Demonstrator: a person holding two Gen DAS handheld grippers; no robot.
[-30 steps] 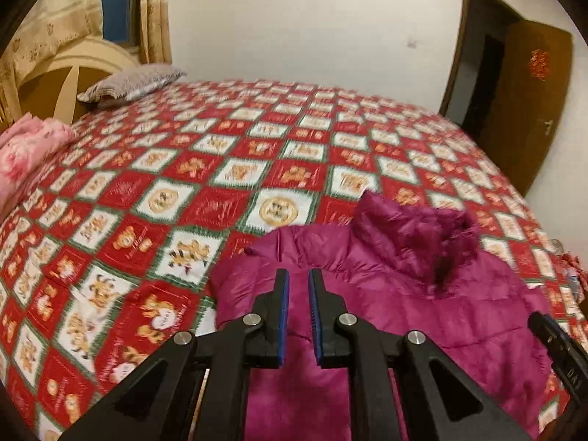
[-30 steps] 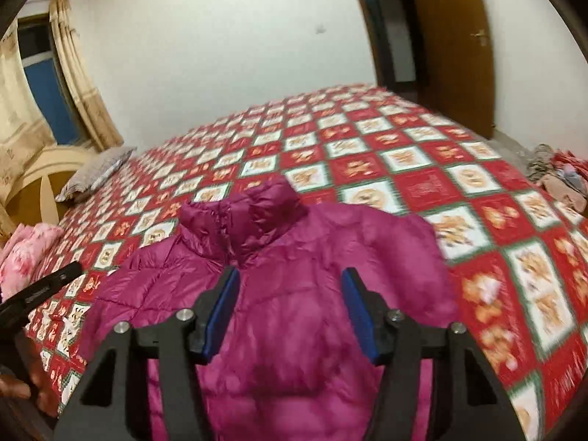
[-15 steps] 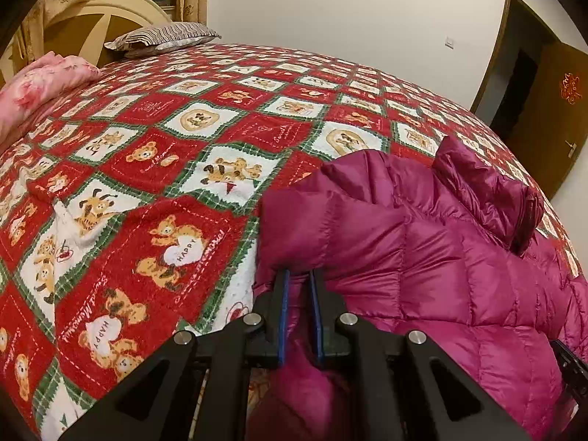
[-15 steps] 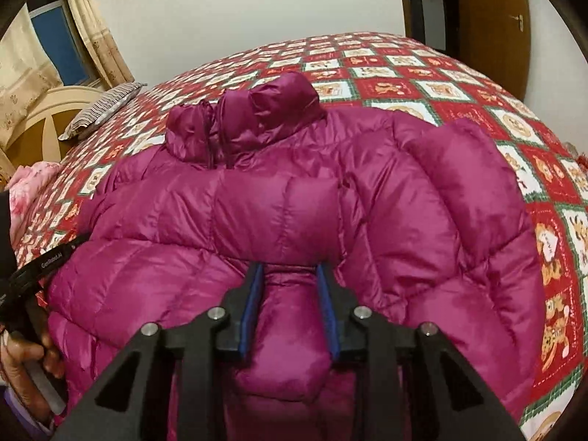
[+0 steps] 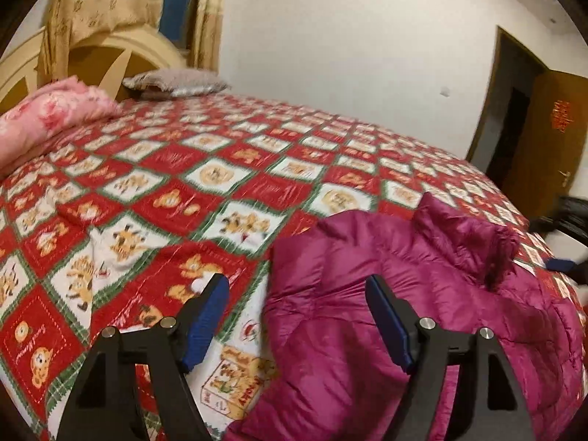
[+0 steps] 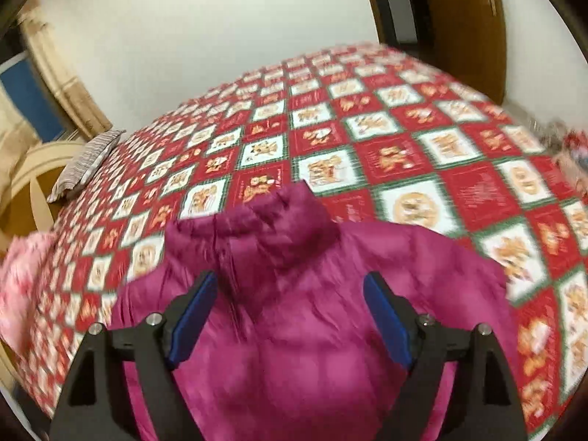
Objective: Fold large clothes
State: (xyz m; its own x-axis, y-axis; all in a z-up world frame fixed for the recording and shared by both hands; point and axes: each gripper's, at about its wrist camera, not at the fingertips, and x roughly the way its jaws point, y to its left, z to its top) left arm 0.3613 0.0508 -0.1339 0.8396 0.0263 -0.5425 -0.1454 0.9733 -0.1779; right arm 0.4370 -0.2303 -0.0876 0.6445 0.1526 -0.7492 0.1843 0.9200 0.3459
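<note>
Puffer jacket: soft, slick, springy – grab at seams/hem

Jacket is a magenta quilted puffer w/ stand-up collar, lying on the near part of the bed, over the red-and-white bear-print cover; collar end points away toward the far side. Left gripper is spread wide w/ nothing between the jaws, hovering above the jacket's left edge, partly over bare cover. Right gripper is likewise spread and empty, above the jacket's chest, just below the collar. Right view is motion-blurred, so fine detail is unclear.

Handling, as a guess: light for its bulk, very soft, no stiffness, filling probably springs back so folds may pop open. Shiny shell looks slippery; a pinch on a fat quilted panel could slide off. Better to bite thin, firm spots: side seam, hem, cuff or shoulder seam, one per gripper, well apart. Pink blanket and pillow near the headboard are well clear of the work
</note>
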